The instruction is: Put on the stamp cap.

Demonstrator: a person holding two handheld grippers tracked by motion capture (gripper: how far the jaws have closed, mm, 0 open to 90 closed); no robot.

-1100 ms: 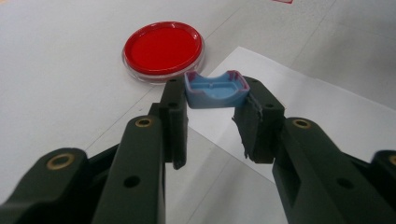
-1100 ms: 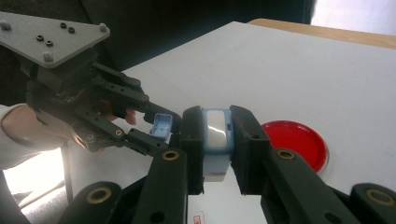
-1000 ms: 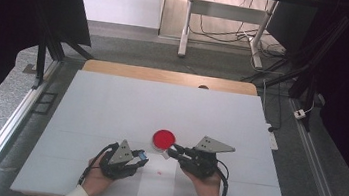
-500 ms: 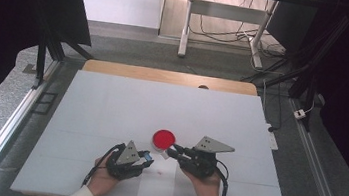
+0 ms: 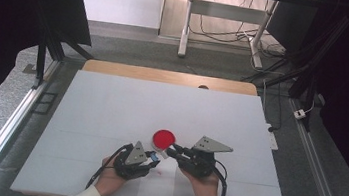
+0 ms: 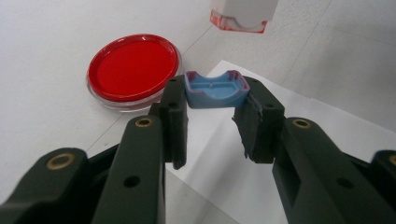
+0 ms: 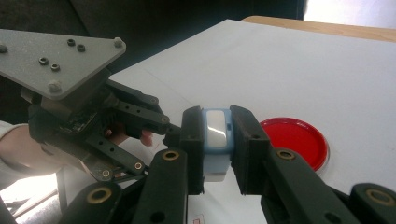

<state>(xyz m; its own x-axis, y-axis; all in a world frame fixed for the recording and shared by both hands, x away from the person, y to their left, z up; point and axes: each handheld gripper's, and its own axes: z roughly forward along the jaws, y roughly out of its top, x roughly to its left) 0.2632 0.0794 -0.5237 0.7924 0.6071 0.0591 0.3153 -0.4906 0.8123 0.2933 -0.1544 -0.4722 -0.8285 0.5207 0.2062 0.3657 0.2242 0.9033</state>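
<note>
**Two claws meet beside the red dish**

Since half a second ago the left claw (image 5: 154, 159) has edged slightly toward the right claw (image 5: 170, 152), and the two now sit nearly tip to tip; the red dish (image 5: 163, 138) has not moved.

The left claw (image 6: 212, 122) is clamped on a small blue cap (image 6: 215, 89), a shallow tray shape with raised curved ends, pinched at the jaw tips. The right claw (image 7: 215, 140) is clamped on a small pale blue block (image 7: 216, 135) with a white, rounded face.

The red dish (image 6: 133, 69) lies just ahead and left of the left claw; it is round, flat and glossy with a clear rim. From the right claw it lies just to the right (image 7: 295, 141).

The desk (image 5: 111, 105) is smooth and white, with a wooden strip along its far edge. A white sheet of paper (image 5: 156, 189) lies under the claws. Beyond are a grey floor, dark drapes and loose cables.
</note>
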